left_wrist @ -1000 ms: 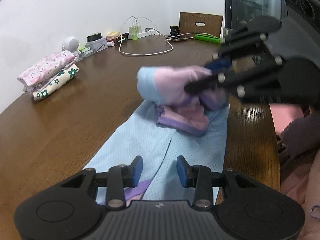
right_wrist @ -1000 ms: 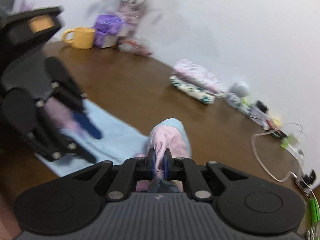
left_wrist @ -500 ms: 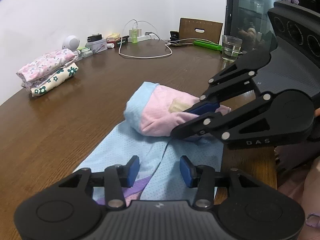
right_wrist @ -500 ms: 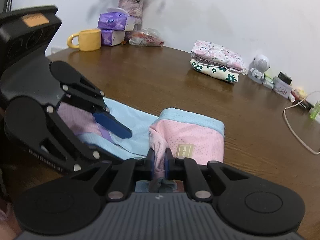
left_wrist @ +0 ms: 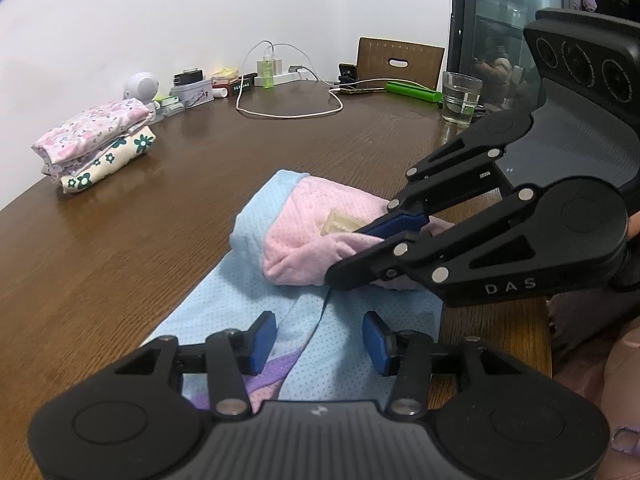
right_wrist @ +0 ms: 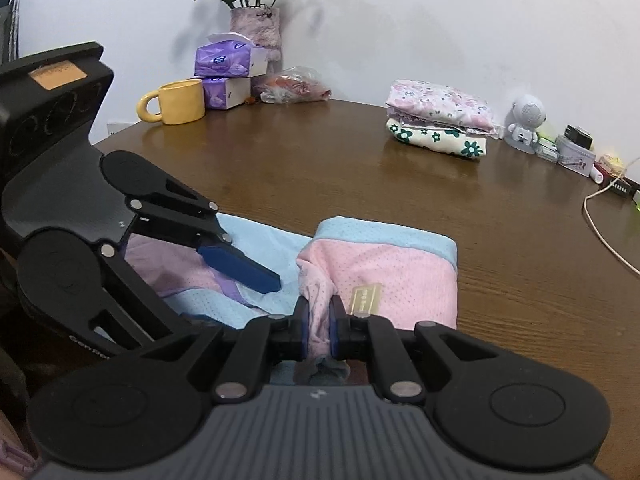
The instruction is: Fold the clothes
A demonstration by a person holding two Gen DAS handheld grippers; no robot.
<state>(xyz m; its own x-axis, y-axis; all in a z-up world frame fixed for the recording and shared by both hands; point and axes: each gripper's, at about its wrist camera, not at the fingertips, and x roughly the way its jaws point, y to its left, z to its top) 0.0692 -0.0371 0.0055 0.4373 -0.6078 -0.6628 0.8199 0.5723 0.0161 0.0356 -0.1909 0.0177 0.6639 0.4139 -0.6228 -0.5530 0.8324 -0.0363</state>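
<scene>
On the counter: brown wooden counter (left_wrist: 132,240) carries the pink and light-blue mesh garment (right_wrist: 400,264), near edge.
Right gripper (right_wrist: 319,326): fingers clenched on garment's pink fold.
Left gripper (left_wrist: 319,340): fingers released, spread above blue fabric.
Far left: folded floral clothes stack (left_wrist: 96,140).

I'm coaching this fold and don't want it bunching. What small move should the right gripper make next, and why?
Probably lower the pinched pink edge onto the blue fabric, then release. The right gripper is shut on the garment, the folded part bulges unflattened, and the left gripper is open above the flat layer.
</scene>
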